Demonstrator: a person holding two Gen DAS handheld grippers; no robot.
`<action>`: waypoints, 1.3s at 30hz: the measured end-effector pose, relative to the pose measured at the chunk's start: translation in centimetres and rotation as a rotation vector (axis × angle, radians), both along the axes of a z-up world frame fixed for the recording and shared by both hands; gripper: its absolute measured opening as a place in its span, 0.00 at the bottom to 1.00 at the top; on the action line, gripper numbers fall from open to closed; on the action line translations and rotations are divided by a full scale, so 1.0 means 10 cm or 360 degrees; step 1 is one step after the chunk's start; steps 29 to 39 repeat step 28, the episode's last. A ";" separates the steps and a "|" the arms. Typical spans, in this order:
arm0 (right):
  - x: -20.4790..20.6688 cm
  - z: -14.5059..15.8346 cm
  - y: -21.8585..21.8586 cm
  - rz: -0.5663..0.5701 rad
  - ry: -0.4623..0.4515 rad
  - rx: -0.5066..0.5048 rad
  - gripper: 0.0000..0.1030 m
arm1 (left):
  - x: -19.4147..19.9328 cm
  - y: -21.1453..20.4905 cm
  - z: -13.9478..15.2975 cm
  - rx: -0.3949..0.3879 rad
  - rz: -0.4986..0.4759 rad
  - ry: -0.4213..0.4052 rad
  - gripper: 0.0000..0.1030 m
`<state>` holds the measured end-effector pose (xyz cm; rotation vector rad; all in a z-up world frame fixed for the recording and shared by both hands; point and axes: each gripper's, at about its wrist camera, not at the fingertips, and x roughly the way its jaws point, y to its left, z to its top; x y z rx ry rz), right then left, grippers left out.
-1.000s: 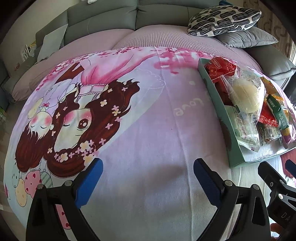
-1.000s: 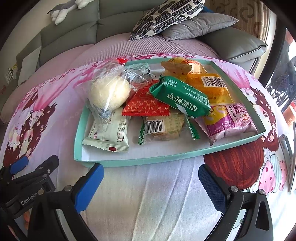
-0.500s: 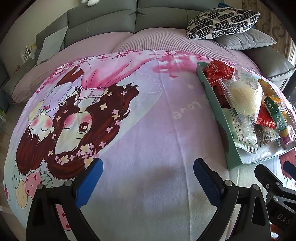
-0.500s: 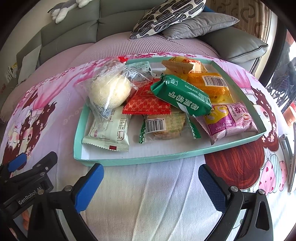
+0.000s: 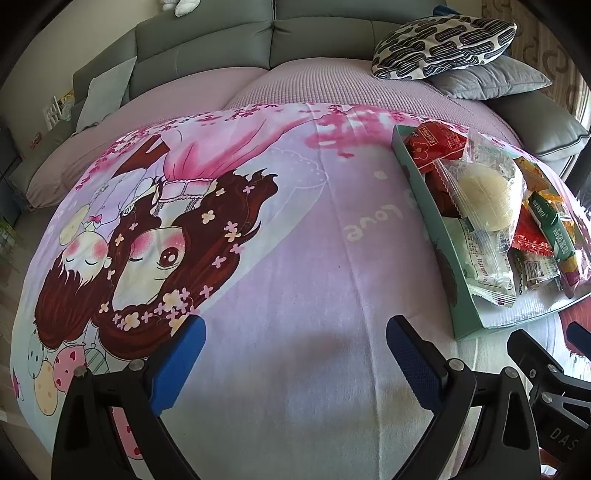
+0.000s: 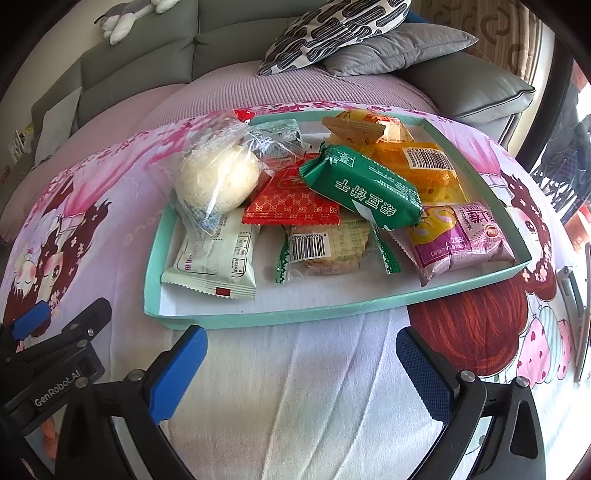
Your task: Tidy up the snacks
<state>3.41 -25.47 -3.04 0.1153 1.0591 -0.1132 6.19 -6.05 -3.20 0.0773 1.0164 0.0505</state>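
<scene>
A teal tray (image 6: 258, 319) sits on the cartoon-print blanket and holds several wrapped snacks: a clear bag with a pale bun (image 6: 216, 179), a green packet (image 6: 364, 186), a red packet (image 6: 291, 206), a white packet (image 6: 214, 258), a purple packet (image 6: 458, 238) and orange packets (image 6: 413, 162). My right gripper (image 6: 301, 363) is open and empty just in front of the tray's near rim. My left gripper (image 5: 295, 356) is open and empty over bare blanket, left of the tray (image 5: 436, 236). Each gripper shows at the edge of the other's view.
A grey sofa (image 5: 221, 48) runs along the back with a patterned cushion (image 5: 443, 44) and grey cushion (image 6: 391, 48). A plush toy (image 6: 125, 18) lies on the sofa back. A metal object (image 6: 580, 314) lies on the blanket at far right.
Both grippers have drawn back slightly toward the near side; the tray and snacks sit a little farther away. Nothing was taken hold of.
</scene>
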 end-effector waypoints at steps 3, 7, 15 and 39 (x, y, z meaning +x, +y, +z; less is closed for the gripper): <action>0.00 -0.01 -0.01 -0.0005 0.0007 -0.0002 1.00 | 0.00 0.00 0.01 -0.0004 -0.0001 -0.0005 0.95; 0.00 -0.01 -0.02 -0.0012 0.0011 0.0000 1.00 | 0.00 0.00 0.00 0.0015 0.0012 -0.0004 0.95; 0.00 -0.01 -0.03 -0.0015 0.0022 -0.0002 1.00 | -0.02 0.00 0.03 0.0051 0.0027 -0.0032 0.95; -0.01 -0.03 -0.03 -0.0022 0.0039 -0.0009 1.00 | -0.03 -0.01 0.04 0.0052 0.0012 -0.0036 0.95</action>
